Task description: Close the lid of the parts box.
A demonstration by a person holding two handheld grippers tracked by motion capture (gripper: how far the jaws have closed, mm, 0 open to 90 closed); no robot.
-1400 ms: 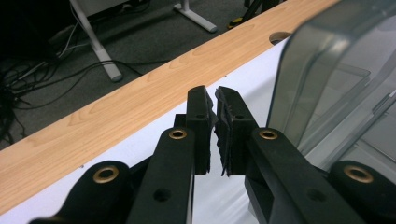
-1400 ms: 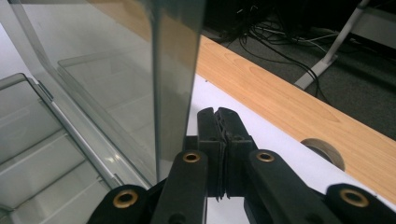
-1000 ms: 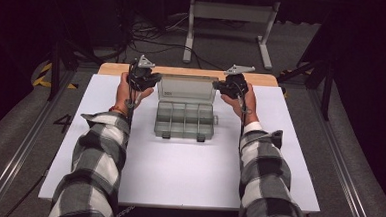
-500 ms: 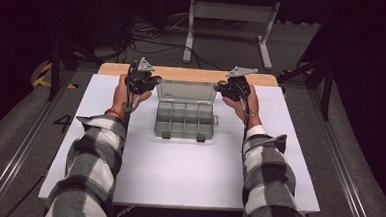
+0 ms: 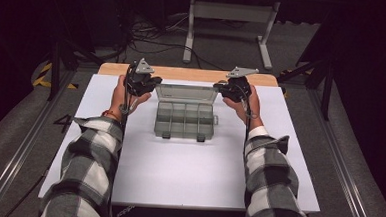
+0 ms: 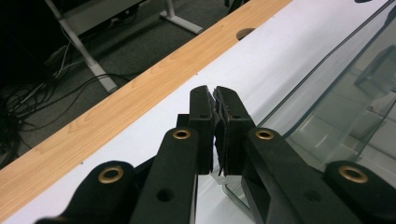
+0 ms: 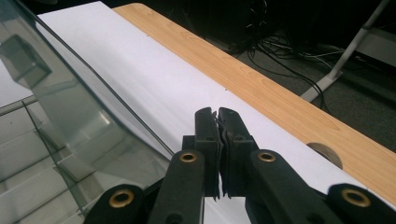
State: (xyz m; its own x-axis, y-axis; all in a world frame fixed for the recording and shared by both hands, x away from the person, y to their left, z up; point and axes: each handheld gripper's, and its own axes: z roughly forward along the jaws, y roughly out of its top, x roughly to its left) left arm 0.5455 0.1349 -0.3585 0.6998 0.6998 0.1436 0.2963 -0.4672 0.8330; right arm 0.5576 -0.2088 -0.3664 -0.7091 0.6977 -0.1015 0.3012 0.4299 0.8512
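Little has moved since before, our left tongs (image 5: 149, 84) and right tongs (image 5: 226, 89) still pinched closed and empty, flanking the clear organizer box (image 5: 185, 119), lid (image 5: 186, 92) up, on the counter (image 5: 187, 173).

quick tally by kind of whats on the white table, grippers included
clear compartment box, lid open: 1
grippers, left gripper and right gripper, each held beside the lid with jaws shut: 2
white sheet covering the table: 1
total: 4
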